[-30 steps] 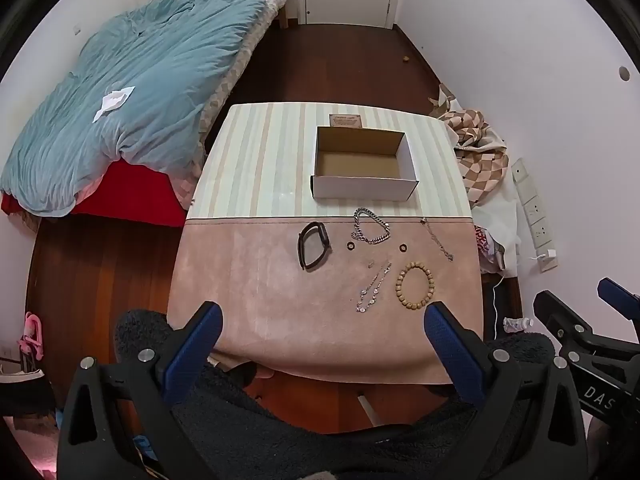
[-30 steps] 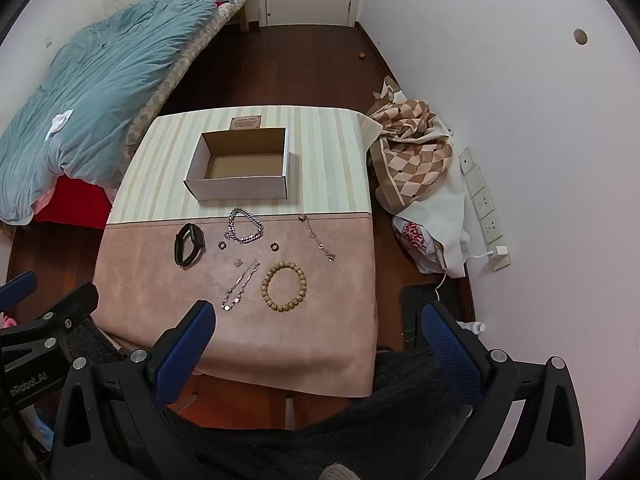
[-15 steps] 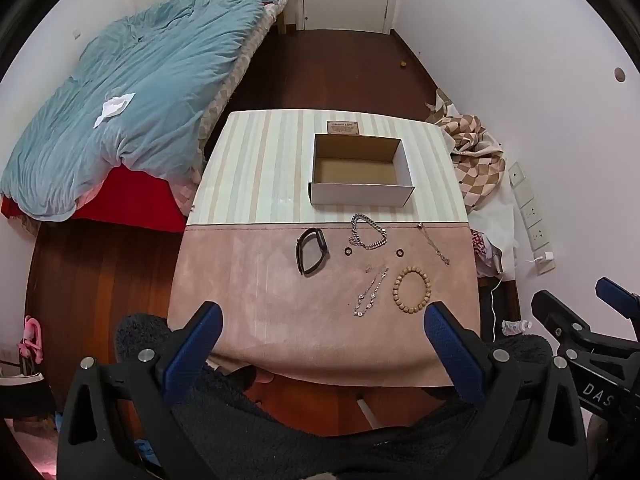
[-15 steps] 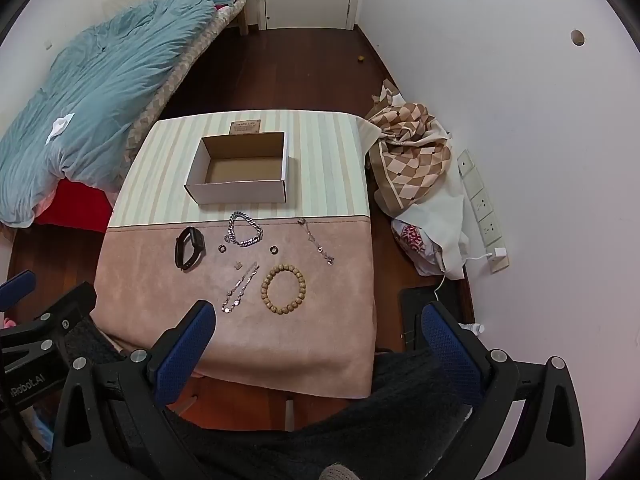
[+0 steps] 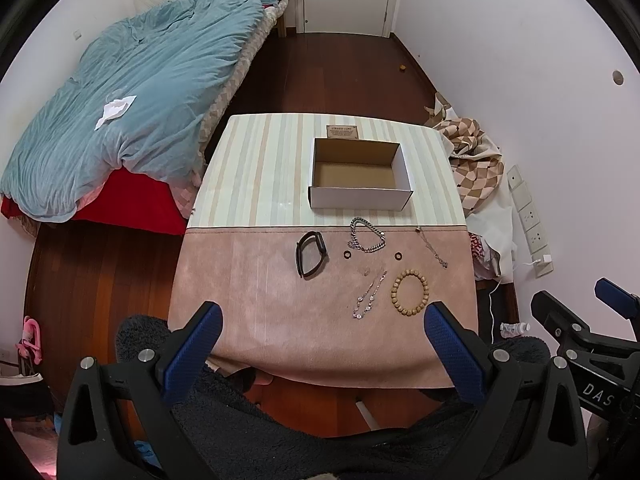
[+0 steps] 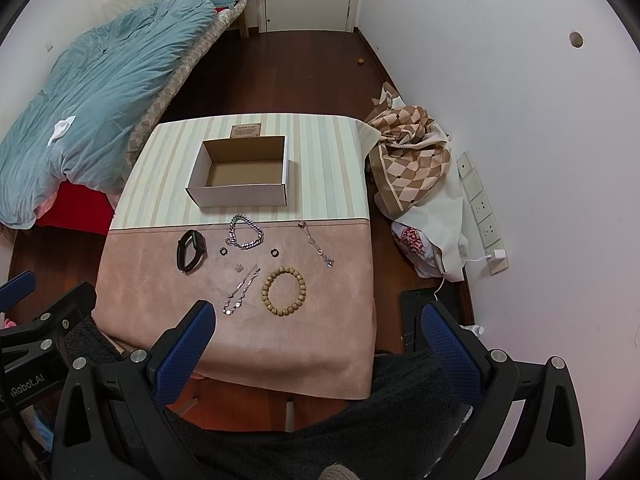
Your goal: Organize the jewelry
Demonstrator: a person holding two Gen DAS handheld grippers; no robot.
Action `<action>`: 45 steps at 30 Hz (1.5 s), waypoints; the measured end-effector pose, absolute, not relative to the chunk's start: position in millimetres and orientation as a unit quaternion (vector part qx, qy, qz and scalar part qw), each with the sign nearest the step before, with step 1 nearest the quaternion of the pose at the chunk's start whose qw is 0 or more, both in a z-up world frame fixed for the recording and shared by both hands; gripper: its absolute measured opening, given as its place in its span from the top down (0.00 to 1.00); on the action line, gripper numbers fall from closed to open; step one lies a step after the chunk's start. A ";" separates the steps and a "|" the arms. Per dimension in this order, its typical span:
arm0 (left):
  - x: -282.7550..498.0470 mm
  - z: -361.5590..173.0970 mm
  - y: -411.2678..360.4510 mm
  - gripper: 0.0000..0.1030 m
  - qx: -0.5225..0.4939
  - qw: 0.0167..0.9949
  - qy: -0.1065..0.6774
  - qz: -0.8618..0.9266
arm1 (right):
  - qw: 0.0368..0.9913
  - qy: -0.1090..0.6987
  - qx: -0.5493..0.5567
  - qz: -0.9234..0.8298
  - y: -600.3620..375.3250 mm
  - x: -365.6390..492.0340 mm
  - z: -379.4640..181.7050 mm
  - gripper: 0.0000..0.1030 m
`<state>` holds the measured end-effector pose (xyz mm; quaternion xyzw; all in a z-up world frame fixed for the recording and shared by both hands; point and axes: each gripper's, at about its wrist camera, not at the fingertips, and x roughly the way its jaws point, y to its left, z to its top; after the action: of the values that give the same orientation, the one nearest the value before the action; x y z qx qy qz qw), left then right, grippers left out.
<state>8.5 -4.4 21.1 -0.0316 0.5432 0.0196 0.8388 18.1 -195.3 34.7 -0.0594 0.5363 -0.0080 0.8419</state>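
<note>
An empty white cardboard box (image 5: 360,196) (image 6: 240,196) stands on the striped half of the table. On the pink cloth in front of it lie a black band (image 5: 310,254) (image 6: 191,250), a silver chain bracelet (image 5: 366,236) (image 6: 245,234), two small dark rings (image 5: 347,255) (image 5: 397,256), a crystal chain (image 5: 370,296) (image 6: 240,290), a wooden bead bracelet (image 5: 409,292) (image 6: 284,291) and a thin chain (image 5: 433,246) (image 6: 316,242). My left gripper (image 5: 320,344) and right gripper (image 6: 316,340) are open and empty, held high above the table's near edge.
A bed with a blue duvet (image 5: 132,92) stands left of the table (image 5: 260,168). A checkered cloth and bags (image 6: 416,160) lie on the floor at the right by the wall sockets (image 6: 482,212). Dark fleece sleeves (image 5: 320,440) fill the bottom of both views.
Both grippers have risen and pulled back a little, so the table looks smaller and further away. The jewelry and the box have not moved.
</note>
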 end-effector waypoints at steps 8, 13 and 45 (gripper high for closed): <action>8.8 25.4 -3.9 0.00 -0.032 0.840 0.541 0.019 | 0.842 0.535 -0.060 -0.009 -194.7 17.9 35.7 0.00; 8.6 26.2 -4.9 0.00 -0.030 0.842 0.539 0.019 | 0.843 0.535 -0.060 -0.008 -194.1 17.7 37.8 0.00; 2.2 18.5 -4.0 0.00 -0.029 0.844 0.536 0.016 | 0.847 0.529 -0.059 -0.009 -198.8 17.0 46.2 0.00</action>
<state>2.2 -4.0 18.5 -0.0290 0.5356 0.0156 0.8438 17.0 -198.8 46.2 -0.0588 0.5285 -0.0086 0.8468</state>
